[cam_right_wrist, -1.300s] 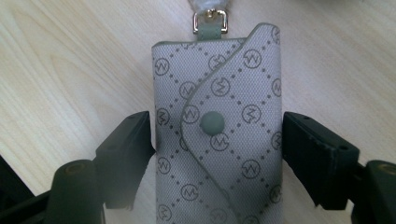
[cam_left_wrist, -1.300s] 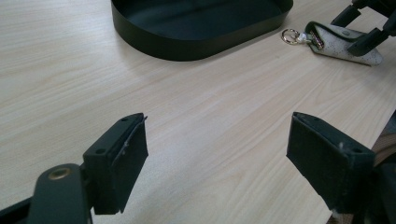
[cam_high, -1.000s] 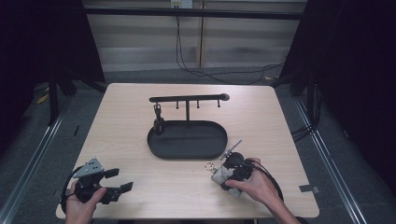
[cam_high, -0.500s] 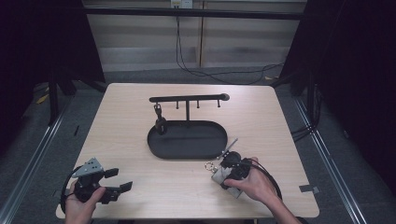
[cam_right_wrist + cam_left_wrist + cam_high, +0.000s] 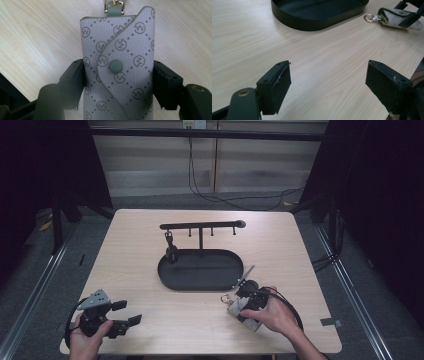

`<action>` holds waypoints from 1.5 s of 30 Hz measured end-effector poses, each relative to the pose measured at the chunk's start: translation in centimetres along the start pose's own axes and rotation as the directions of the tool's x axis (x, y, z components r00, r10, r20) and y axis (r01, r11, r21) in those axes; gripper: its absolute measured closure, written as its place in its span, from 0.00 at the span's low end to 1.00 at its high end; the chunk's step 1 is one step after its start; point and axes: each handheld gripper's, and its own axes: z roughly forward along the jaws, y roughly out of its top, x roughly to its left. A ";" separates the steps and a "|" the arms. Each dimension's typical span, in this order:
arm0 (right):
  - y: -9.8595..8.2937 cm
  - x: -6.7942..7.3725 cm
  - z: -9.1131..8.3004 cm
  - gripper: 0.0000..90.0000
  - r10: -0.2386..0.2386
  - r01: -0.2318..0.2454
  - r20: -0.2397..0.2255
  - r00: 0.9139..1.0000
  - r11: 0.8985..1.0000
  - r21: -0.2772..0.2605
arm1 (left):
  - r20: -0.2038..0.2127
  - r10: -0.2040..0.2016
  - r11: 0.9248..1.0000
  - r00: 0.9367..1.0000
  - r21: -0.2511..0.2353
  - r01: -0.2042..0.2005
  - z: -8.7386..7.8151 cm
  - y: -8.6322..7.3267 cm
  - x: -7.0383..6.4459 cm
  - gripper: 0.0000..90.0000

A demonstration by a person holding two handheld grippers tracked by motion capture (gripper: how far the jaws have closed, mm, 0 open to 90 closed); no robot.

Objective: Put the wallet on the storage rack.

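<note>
A grey patterned key pouch (image 5: pixel 117 67) with a snap button and a metal ring (image 5: pixel 114 5) at its top lies on the wooden table. My right gripper (image 5: pixel 117 82) is shut on it, one black jaw against each side. From above, the pouch (image 5: pixel 235 305) sits just right of the tray's near end, under the right hand (image 5: pixel 272 315). The same pouch (image 5: pixel 398 18) shows at the top right of the left gripper view. My left gripper (image 5: pixel 127 312) rests near the front left corner, open and holding nothing (image 5: pixel 328 80).
A black oval tray (image 5: pixel 200 289) stands mid-table. Behind it is a black bar rack (image 5: pixel 200 226) with several pegs; a small dark item (image 5: pixel 170 249) hangs from the leftmost peg. Bare wood lies between the two grippers. Cables trail from both grippers.
The right hand has shifted very slightly with the pouch between its jaws. The left gripper has stayed where it was, still open.
</note>
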 end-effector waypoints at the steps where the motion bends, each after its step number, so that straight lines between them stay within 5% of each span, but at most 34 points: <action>1: 0.0 0.0 -0.2 0.37 -0.004 0.004 0.001 1.000 1.000 -0.009 | 0.000 0.000 1.000 1.000 0.000 0.000 0.0 0.0 0.0 0.22; 34: 1.6 -1.0 -4.6 0.37 0.022 -0.022 -0.002 1.000 0.999 0.033 | 0.005 -0.021 1.000 1.000 -0.003 0.021 -0.1 0.0 0.4 0.22; 45: 2.3 -1.8 -5.6 0.37 0.037 -0.037 0.000 0.999 0.999 -0.001 | 0.010 -0.018 1.000 1.000 -0.008 0.018 -0.2 0.0 0.5 0.21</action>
